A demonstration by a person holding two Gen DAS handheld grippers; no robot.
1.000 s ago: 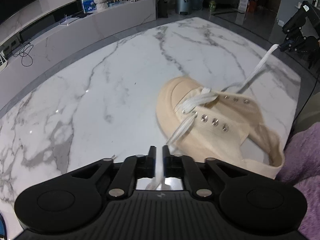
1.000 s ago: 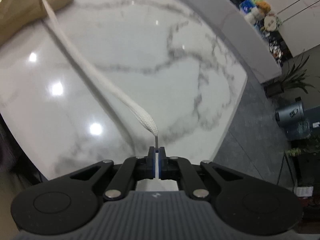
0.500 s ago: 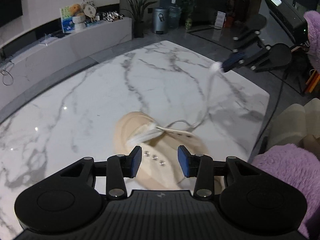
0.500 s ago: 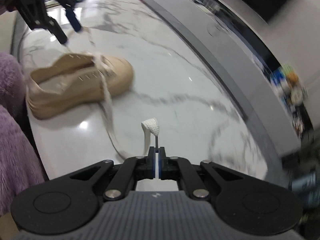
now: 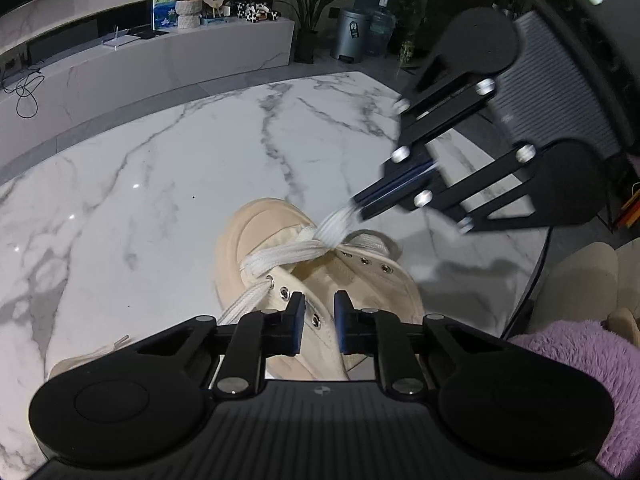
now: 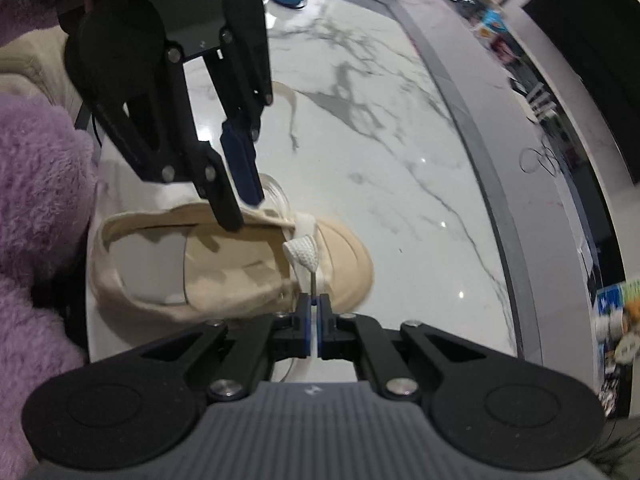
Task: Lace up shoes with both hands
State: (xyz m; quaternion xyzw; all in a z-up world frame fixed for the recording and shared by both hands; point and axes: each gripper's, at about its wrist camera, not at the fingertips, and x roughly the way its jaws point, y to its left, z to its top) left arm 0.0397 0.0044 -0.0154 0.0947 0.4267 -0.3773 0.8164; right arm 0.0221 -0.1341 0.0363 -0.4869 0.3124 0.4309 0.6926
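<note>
A beige canvas shoe lies on the white marble table, toe pointing away; it also shows in the right wrist view. A white lace crosses its lowest eyelets. My left gripper is open and empty just above the shoe's eyelet rows; it also shows in the right wrist view. My right gripper is shut on the lace end and hovers at the shoe's right eyelet side, seen in the left wrist view. The other lace end trails on the table.
The table edge runs close on the right, with a purple fleece sleeve beside it. A long low cabinet with toys stands beyond the table. Marble surface extends left and ahead of the shoe.
My left gripper let go of its lace and opened, then moved over the shoe. My right gripper, still holding its lace end, swung in from far out to the shoe's eyelets.
</note>
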